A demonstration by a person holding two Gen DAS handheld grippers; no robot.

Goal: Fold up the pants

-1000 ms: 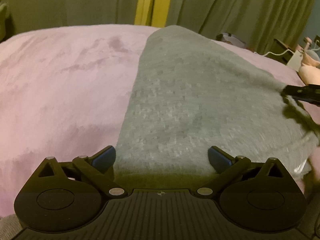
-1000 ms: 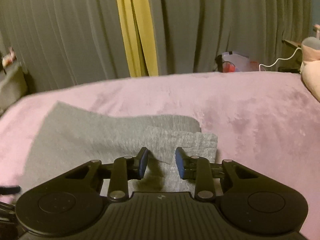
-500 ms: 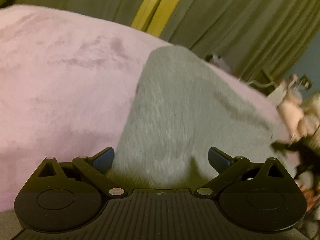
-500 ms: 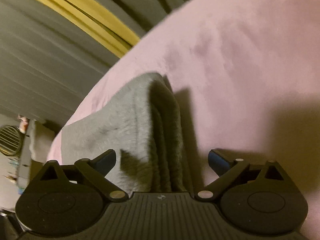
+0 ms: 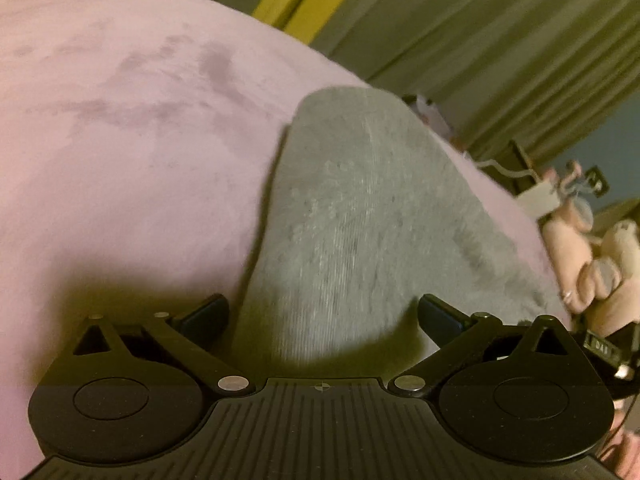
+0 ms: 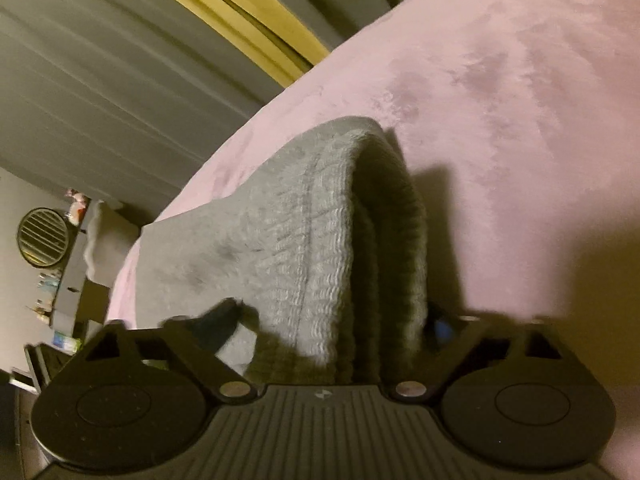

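Both grippers straddle the folded grey pants on the pink blanket — left gripper spread apart, right gripper just closing in, pads not pressing.

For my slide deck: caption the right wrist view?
Right gripper straddling folded grey knit pants on pink plush blanket.

The pants are grey ribbed knit cloth, matt and nubbly, pilled in spots; the bed wears pink plush, soft and brushed in streaks; each tool is matt black plastic with ridged housing and shiny metal rivets; curtains at 10 o'clock are dull pleated cloth.
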